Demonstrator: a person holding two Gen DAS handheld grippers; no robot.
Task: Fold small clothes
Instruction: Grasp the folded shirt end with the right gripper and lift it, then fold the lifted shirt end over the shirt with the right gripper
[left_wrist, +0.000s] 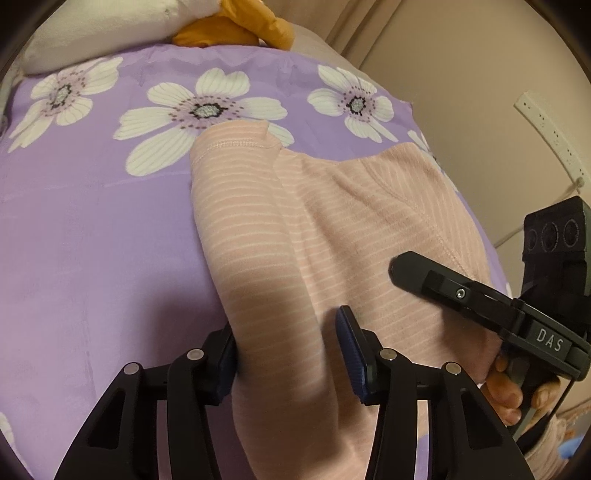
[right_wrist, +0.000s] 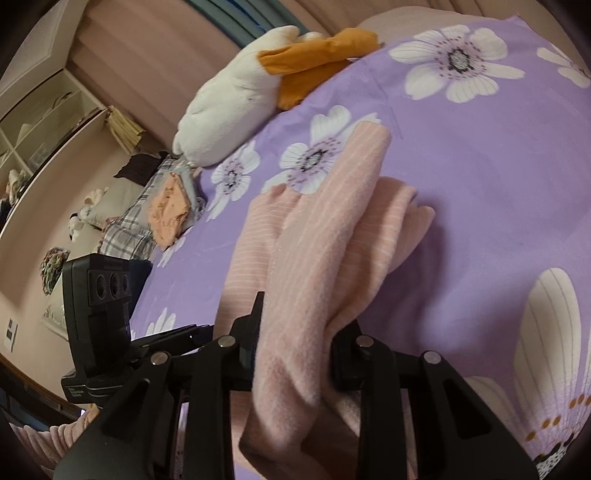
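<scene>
Since both grippers are working the same pink striped garment (left_wrist: 332, 236), it looks like a mid-fold carry to me. It's lying lengthwise on the purple flowered bedspread (left_wrist: 92, 229), with the near end lifted off it. The left gripper (left_wrist: 286, 354) has its pads on either side of a raised ridge of the cloth; the gap between them looks fairly wide, so I honestly can't tell if it's pinching or just straddling. The right gripper (right_wrist: 295, 350) is clamped on a bunched handful of the fabric, which drapes down between its fingers. My guess is that holding two spots keeps the near edge straight while it gets laid over.

The far hem sits flat near the big white flower print. Loads of bare bedspread on the left gripper's side and beyond the garment. A white and orange plush toy (right_wrist: 258, 92) sits at the far edge, well apart, so no snag risk there.
</scene>
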